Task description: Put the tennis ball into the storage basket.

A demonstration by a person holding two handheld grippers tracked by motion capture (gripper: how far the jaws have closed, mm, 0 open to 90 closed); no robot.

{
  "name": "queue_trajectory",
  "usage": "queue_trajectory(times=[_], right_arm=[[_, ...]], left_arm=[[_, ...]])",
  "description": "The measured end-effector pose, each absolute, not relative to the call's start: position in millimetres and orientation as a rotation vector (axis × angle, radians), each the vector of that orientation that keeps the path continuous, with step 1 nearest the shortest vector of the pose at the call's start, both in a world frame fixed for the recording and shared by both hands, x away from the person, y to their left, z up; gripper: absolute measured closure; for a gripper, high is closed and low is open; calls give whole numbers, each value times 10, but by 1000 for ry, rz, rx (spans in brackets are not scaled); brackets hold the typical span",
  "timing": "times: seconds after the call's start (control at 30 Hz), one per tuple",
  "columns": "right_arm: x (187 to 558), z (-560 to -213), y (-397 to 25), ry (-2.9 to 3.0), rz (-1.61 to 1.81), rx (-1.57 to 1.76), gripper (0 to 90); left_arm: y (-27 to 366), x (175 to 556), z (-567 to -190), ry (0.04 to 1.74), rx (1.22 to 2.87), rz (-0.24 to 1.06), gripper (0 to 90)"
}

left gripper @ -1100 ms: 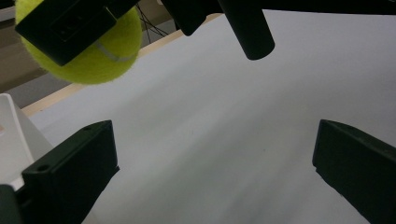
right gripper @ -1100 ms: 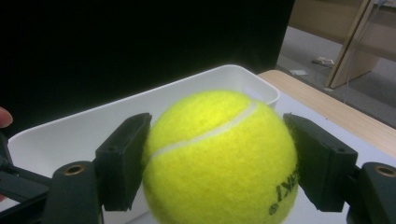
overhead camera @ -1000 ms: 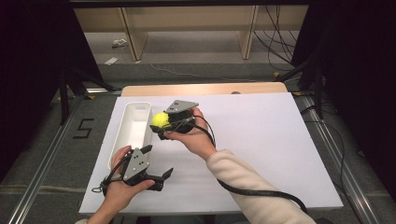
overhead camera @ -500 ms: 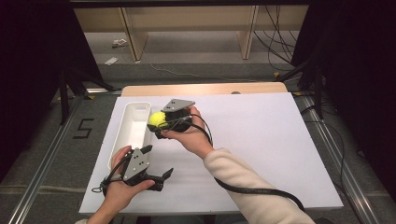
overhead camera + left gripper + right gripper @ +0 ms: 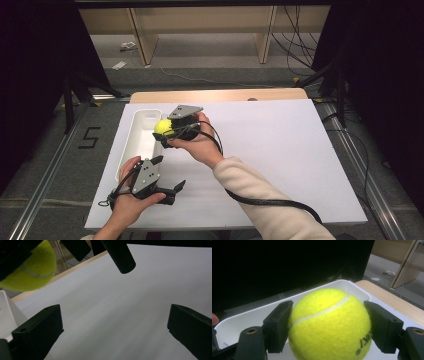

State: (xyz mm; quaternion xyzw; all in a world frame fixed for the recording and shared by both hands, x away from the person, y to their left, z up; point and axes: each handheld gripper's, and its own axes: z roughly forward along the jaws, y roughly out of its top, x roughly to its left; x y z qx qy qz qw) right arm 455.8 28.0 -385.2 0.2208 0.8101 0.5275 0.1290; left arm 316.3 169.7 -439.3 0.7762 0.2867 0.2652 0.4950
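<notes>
Sitting between right tongs (image 5: 327, 325): tennis ball (image 5: 329, 325)

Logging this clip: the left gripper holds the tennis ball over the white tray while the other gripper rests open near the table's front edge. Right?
Not quite. It is the right gripper that clamps the tennis ball over the white tray; the right gripper view shows both jaws pressed on the ball. The left gripper is the open one near the table's front edge, seen in the high view.
</notes>
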Motion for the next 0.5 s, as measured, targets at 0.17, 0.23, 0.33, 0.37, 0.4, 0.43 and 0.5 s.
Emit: queue_trajectory(times=[0.17, 0.23, 0.33, 0.37, 0.4, 0.43, 0.5], right_arm=[[4567, -3861, 314, 2365, 1527, 637, 271], [4567, -3856, 329, 2367, 1526, 637, 272], [4572, -3846, 348, 2366, 1530, 632, 271], [4572, -3841, 356, 2368, 1530, 634, 272], [4576, -3840, 361, 2370, 1529, 628, 272], [4576, -3841, 370, 2369, 1533, 630, 272], [4579, -3843, 381, 2375, 1530, 627, 272]], left_arm=[[1696, 3162, -4393, 694, 1882, 642, 0], [1695, 3163, -4393, 693, 1883, 644, 0], [1694, 3162, -4393, 692, 1883, 643, 0], [1695, 3162, -4394, 692, 1883, 643, 0], [1694, 3162, -4394, 692, 1884, 643, 0], [1693, 3161, -4395, 692, 1884, 642, 0], [1693, 3161, -4395, 692, 1883, 642, 0]])
